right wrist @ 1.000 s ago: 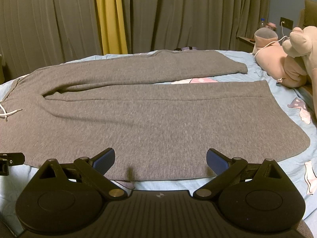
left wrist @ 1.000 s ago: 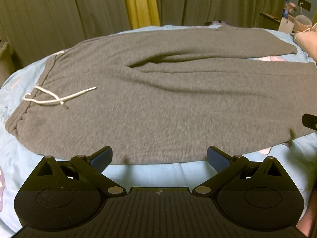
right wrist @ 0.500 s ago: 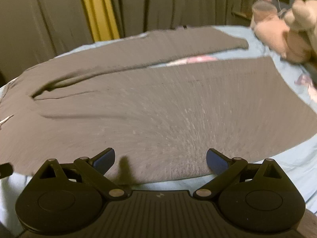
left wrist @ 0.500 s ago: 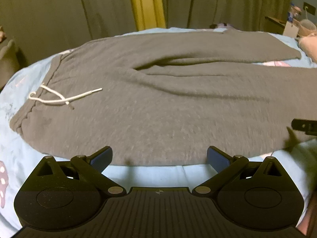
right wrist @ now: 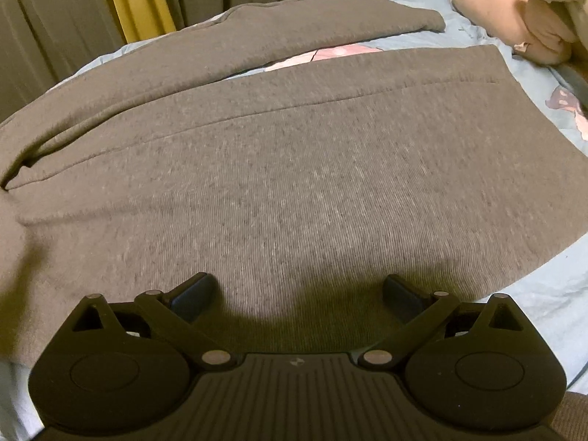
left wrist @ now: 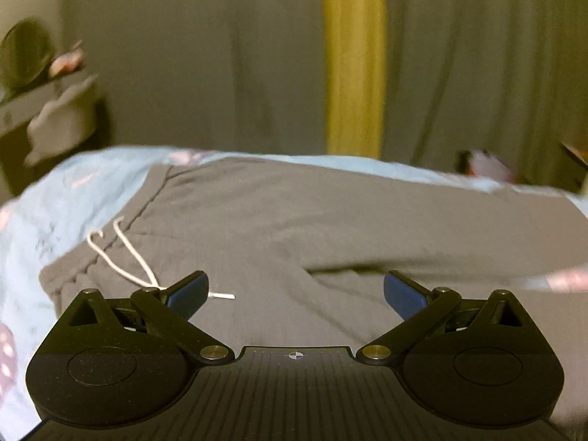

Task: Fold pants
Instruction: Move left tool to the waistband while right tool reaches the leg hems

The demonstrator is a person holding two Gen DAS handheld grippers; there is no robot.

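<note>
Grey sweatpants point(left wrist: 330, 228) lie spread flat on a light blue bed sheet point(left wrist: 66, 198), both legs side by side. The waistband with its white drawstring point(left wrist: 121, 257) is at the left in the left wrist view. My left gripper point(left wrist: 296, 294) is open and empty, low over the hip area just right of the drawstring. In the right wrist view the near leg point(right wrist: 312, 183) fills the frame and the far leg point(right wrist: 294, 33) lies behind it. My right gripper point(right wrist: 299, 296) is open and empty, close above the near leg's front edge.
Pink and beige plush toys point(right wrist: 522, 18) lie on the bed at the far right near the leg cuffs. Grey curtains with a yellow strip point(left wrist: 352, 66) hang behind the bed. A shelf with objects point(left wrist: 44, 88) stands at the left.
Both grippers have moved forward and down over the pants. The left one has swung toward the waistband and now sits low over the fabric. Both stay open.
</note>
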